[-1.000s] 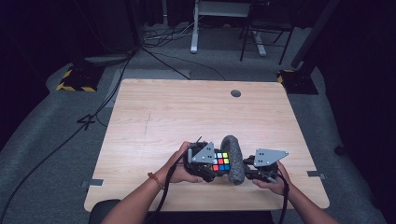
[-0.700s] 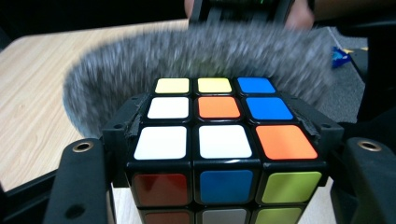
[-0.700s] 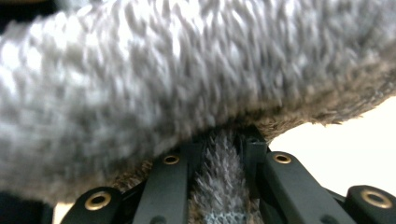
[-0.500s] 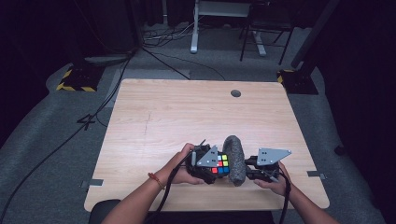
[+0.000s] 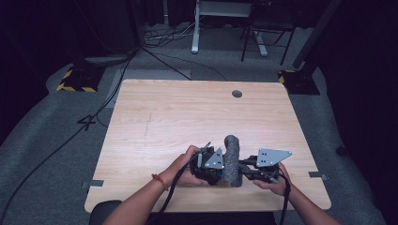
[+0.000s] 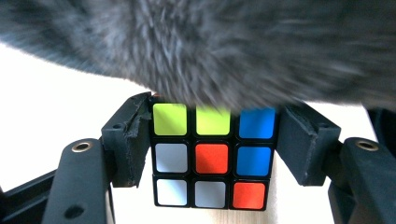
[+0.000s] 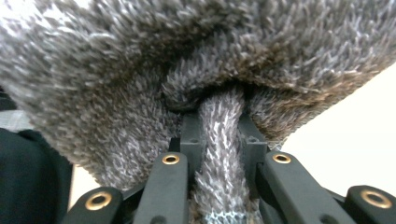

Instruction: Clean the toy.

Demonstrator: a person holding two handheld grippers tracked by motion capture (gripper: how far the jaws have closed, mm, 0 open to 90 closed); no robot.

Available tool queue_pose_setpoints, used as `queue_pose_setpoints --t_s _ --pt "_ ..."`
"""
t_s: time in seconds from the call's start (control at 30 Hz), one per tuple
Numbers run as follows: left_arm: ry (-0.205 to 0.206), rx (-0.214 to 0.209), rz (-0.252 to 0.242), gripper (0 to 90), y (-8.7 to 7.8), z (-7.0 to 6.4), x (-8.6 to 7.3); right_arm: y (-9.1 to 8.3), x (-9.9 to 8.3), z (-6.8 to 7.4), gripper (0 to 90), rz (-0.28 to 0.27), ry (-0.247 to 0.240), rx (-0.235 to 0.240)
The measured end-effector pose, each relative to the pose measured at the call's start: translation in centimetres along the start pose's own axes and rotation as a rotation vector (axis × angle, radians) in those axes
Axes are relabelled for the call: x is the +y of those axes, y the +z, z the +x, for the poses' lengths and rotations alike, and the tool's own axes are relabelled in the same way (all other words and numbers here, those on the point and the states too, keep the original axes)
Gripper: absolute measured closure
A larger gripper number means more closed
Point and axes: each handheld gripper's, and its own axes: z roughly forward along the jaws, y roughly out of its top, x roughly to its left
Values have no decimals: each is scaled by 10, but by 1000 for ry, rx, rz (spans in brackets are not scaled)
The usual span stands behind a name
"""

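In the high view I see both grippers low in the frame, near the table's (image 5: 155,117) front edge, with the grey furry cloth (image 5: 231,161) standing between them. My left gripper (image 5: 210,168) sits just left of the cloth, my right gripper (image 5: 248,171) just right of it.

In the left gripper view my jaws are partly open and pressed against both sides of the puzzle cube (image 6: 214,156), which fills the lower centre of the frame; its facing side shows green, blue, white, red and orange squares. The cloth hangs across the whole upper half of that frame and covers the cube's top edge.

In the right gripper view my jaws are nearly closed, pinching a narrow fold of the cloth (image 7: 224,140) at lower centre, with the rest bulging over the top of the frame.

Farther off, a round grommet (image 5: 237,93) sits at the table's far edge. Cables (image 5: 159,42) lie on the floor at upper left, beside a yellow-and-black striped base (image 5: 75,82).
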Motion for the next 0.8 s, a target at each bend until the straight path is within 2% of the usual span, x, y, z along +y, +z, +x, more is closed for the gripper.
queue_pose_setpoints --t_s 0.1,0.2,0.33,0.47,0.53,0.6,0.67,0.8 --pt "-11 0 -26 334 -7 2 0 -7 -10 -10 775 30 20 -39" --pt "-21 3 -57 334 -14 3 0 -10 -19 -18 775 69 40 -56" --pt "-25 14 -95 335 -23 3 1 -2 -31 -25 774 144 51 -43" --pt "-30 11 -140 335 -31 4 3 8 -36 -24 773 193 59 24" --pt "-38 -1 -160 335 -33 4 3 13 -38 -22 772 190 64 51" --pt "-32 -11 -156 335 -32 3 2 14 -36 -21 772 159 70 76" --pt "-27 -24 -149 334 -29 3 2 14 -33 -19 772 105 83 105" --pt "-44 -61 -167 330 -25 3 2 16 -32 -13 773 96 57 121"
